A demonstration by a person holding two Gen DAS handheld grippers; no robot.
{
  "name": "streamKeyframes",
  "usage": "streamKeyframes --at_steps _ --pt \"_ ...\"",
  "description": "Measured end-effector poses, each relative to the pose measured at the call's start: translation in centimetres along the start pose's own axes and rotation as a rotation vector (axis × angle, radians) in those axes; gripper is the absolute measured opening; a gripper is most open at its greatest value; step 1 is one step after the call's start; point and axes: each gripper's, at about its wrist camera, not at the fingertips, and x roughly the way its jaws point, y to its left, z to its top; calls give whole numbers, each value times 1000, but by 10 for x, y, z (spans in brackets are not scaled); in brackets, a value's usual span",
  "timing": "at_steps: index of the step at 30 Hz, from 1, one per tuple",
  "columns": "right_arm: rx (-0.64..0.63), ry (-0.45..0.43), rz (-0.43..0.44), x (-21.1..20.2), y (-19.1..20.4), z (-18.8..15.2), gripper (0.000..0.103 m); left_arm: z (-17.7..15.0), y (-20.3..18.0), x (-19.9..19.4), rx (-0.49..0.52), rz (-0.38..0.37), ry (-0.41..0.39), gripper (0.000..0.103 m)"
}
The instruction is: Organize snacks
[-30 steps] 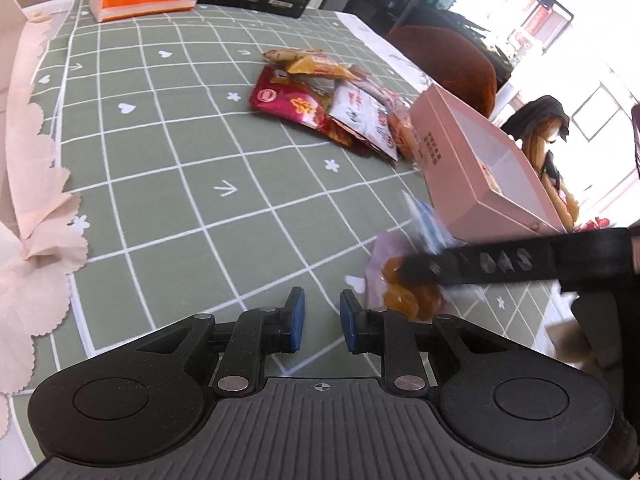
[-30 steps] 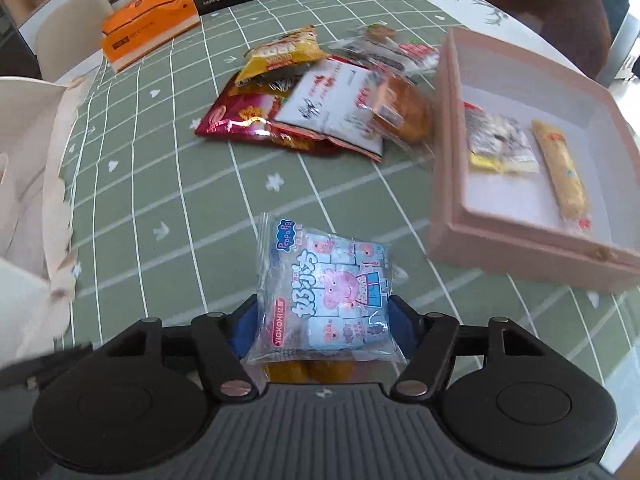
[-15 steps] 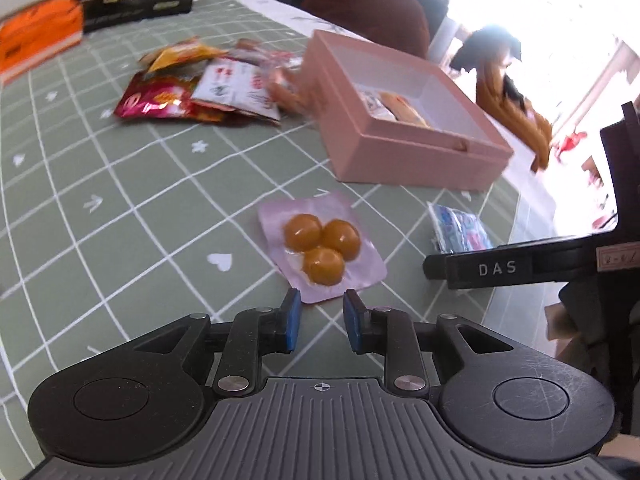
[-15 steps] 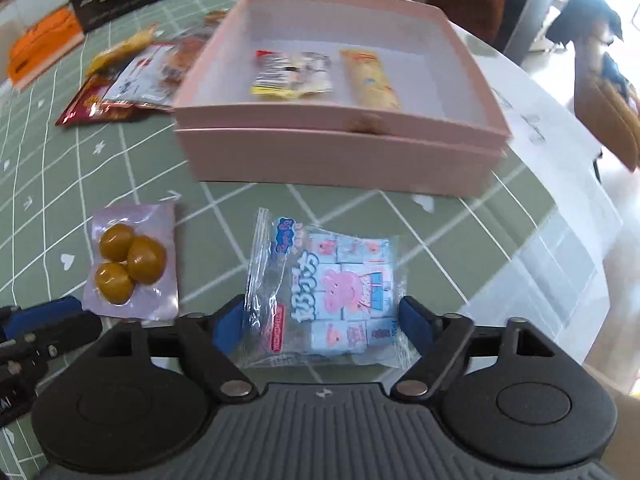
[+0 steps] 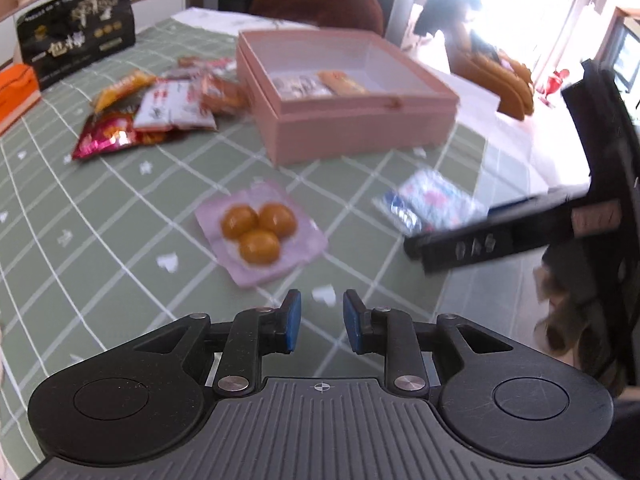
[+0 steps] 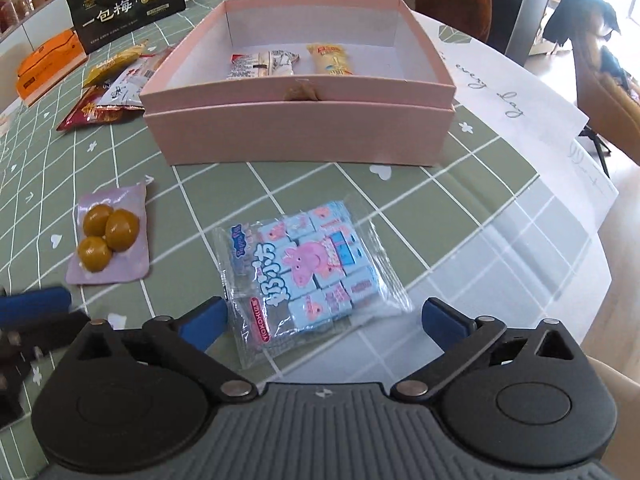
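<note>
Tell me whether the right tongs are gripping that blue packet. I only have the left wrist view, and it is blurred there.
Observer: No. The right tongs are wide open. The blue packet lies flat on the table, its near end between the tips, not clamped.
Operator: Describe the packet's print.
Observer: It shows a pink cartoon pig, with small wrapped cubes visible through the clear plastic.

Snack pile partly hidden behind pink box; orange carton cut off at edge.
</note>
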Motion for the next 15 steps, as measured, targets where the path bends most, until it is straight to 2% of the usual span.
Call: streamKeyframes --at_steps 4,9,12,15 --pt "13 1 -7 -2 -7 -5 103 -5 4 7 3 52 10 28" --pt "27 -8 -16 -5 -12 -12 103 14 24 -15 -77 -19 -106 28" --pt "35 -21 -20 -6 -12 -14 103 37 38 -8 -100 -44 -81 28" --pt "35 -24 -21 -5 -12 -15 103 49 46 2 -46 2 -102 28"
